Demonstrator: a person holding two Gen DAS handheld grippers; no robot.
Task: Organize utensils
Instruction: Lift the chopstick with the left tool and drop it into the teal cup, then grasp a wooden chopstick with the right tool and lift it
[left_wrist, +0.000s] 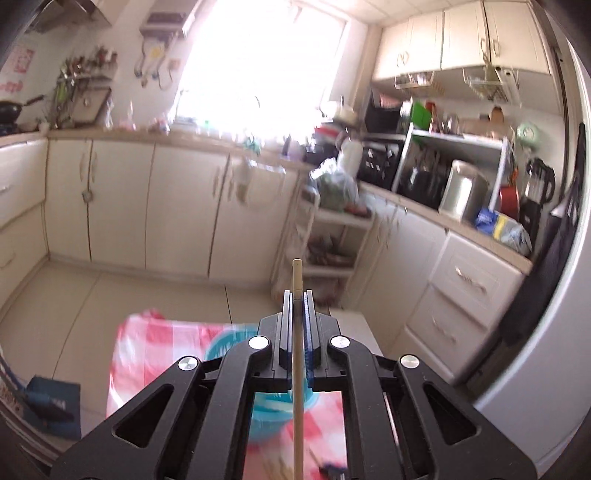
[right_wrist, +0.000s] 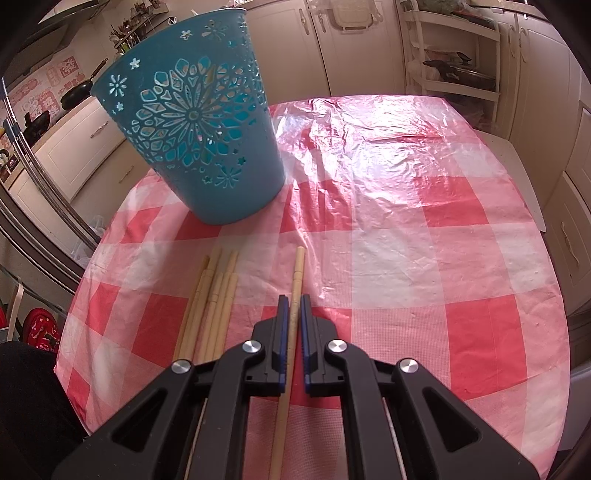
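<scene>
Left fingers (left_wrist: 297, 295) clamp chopstick (left_wrist: 297, 280) | right fingers (right_wrist: 294, 301) clamp another chopstick (right_wrist: 297, 273)

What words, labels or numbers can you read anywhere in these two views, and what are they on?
None can be read for certain.
Red wall decals: Chinese-style characters, too small and distorted to read.
Red poster: blurred.
Blue box: white lettering, blurred.
Bin, chopsticks and tablecloth: no text.
</scene>
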